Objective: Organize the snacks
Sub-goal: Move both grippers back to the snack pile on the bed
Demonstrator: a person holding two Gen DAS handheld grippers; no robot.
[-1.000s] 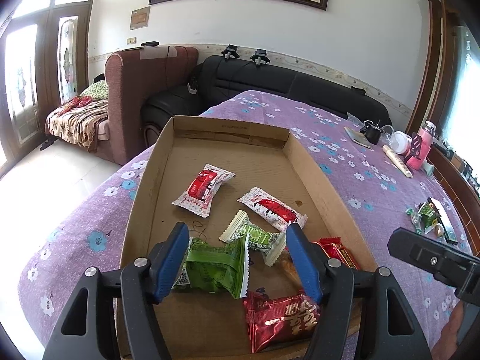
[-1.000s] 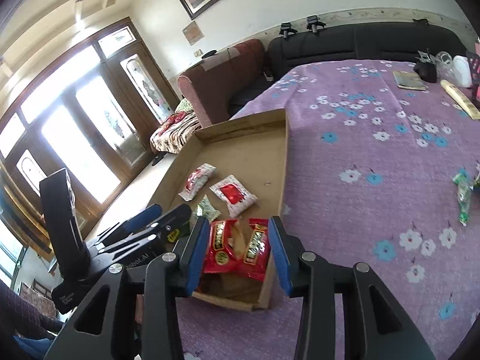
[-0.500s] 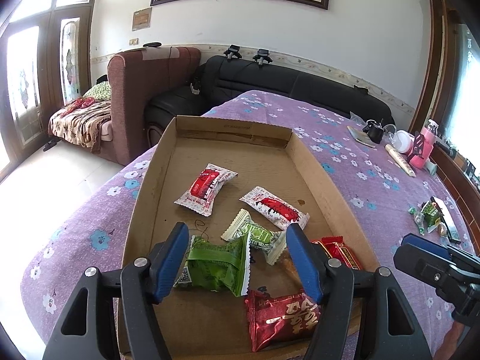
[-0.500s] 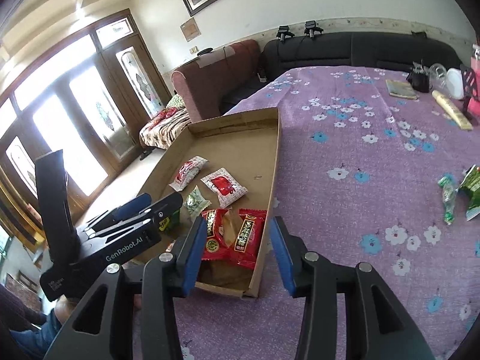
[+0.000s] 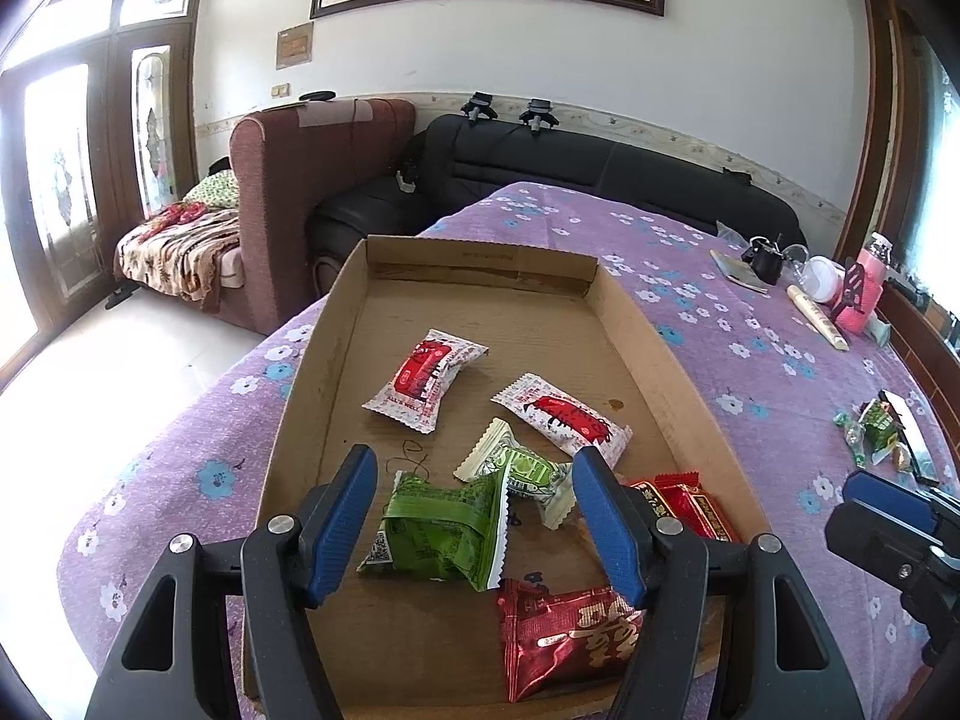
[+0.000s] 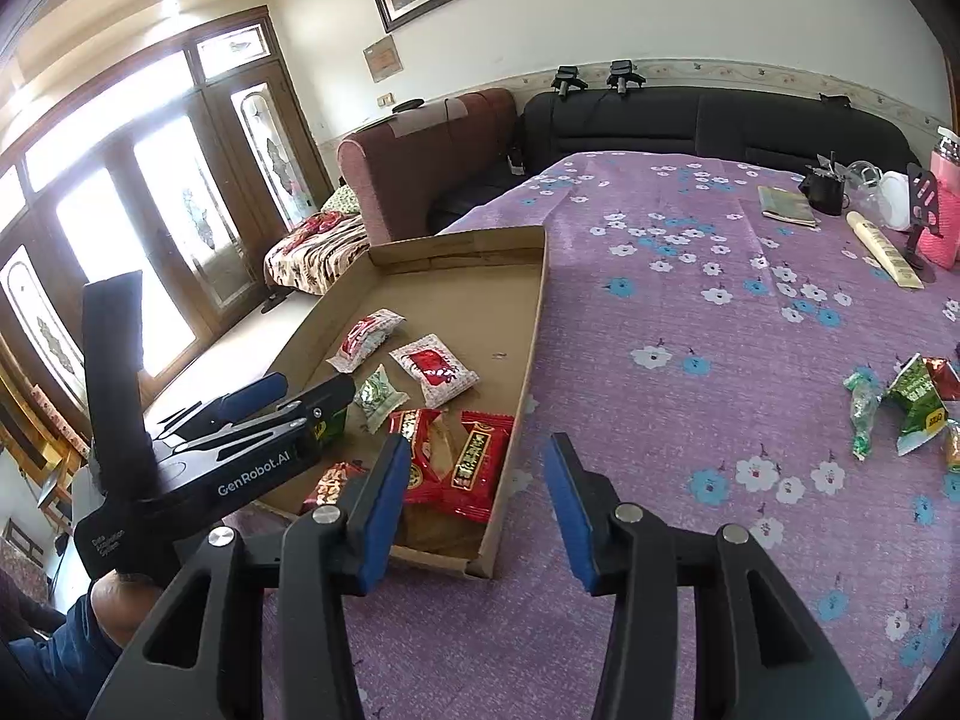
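Observation:
A shallow cardboard box [image 5: 660, 354] lies on the purple flowered tablecloth with several snack packets in it. My left gripper [image 5: 474, 459] hovers open over the box's near end; a green packet [image 5: 444, 528] lies on the box floor below its jaws, untouched. Beyond it lie a pale green packet [image 5: 522, 468], two white-and-red packets [image 5: 426, 378] and red packets [image 5: 564, 636]. My right gripper [image 6: 477, 450] hangs over the box's near right corner [image 6: 480, 564], its jaws opening with nothing between them. Loose snacks [image 6: 912, 402] lie on the cloth to the right.
At the table's far right stand a pink bottle [image 6: 945, 210], a white jar [image 6: 894, 198], a black object [image 6: 825, 189], a booklet [image 6: 786, 207] and a cream tube [image 6: 882, 249]. A black sofa [image 5: 600, 168] and a brown armchair [image 5: 288, 192] lie beyond.
The right gripper's jaws have widened a little and its view has swung right, away from the box, showing more of the loose snacks. The left gripper has stayed put.

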